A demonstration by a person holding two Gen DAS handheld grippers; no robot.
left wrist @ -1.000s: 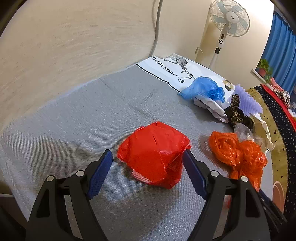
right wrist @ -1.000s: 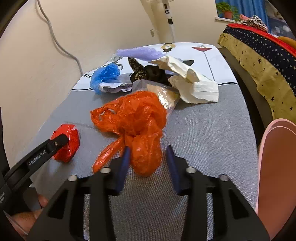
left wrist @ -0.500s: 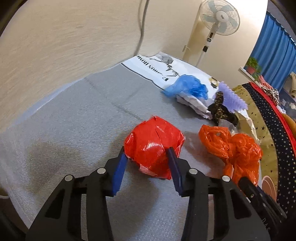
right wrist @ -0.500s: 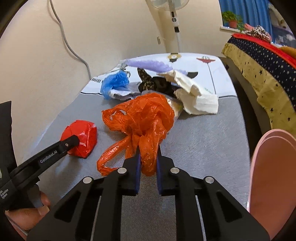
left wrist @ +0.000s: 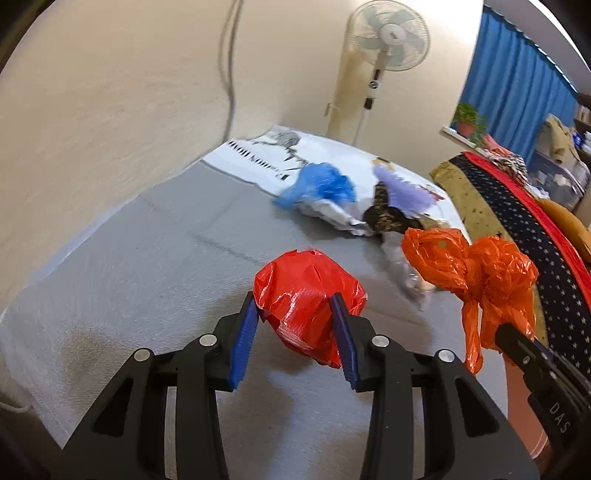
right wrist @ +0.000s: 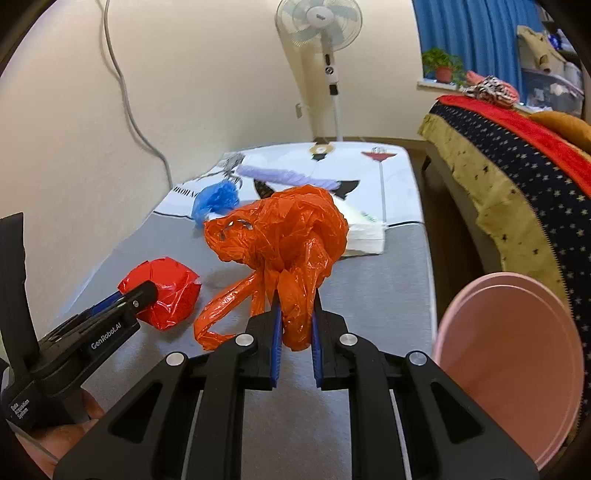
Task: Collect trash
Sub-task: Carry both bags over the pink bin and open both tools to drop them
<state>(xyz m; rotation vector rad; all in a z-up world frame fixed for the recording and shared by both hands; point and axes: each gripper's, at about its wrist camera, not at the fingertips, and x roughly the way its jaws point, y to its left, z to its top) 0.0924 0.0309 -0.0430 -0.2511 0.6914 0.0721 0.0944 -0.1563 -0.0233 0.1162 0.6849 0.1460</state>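
Note:
My left gripper (left wrist: 295,314) is shut on a crumpled red plastic wrapper (left wrist: 306,291) and holds it above the grey mattress (left wrist: 140,266); both also show in the right wrist view, the wrapper (right wrist: 166,291) at the left. My right gripper (right wrist: 295,321) is shut on the lower part of a crumpled orange plastic bag (right wrist: 284,236), lifted off the mattress with a strip hanging down. The bag also shows in the left wrist view (left wrist: 476,273), at the right. A pink bin (right wrist: 513,362) stands at the lower right.
Further back on the mattress lie a blue plastic bag (left wrist: 321,184), a purple ruffled piece (left wrist: 402,192), a dark patterned wrapper (left wrist: 388,218) and white paper (right wrist: 365,229). A standing fan (right wrist: 325,33) is by the wall. A bed with a starred blanket (right wrist: 509,158) is at the right.
Both grippers have closed on their pieces and lifted them: the left on the red wrapper, the right on the orange bag. Both views have tilted upward.

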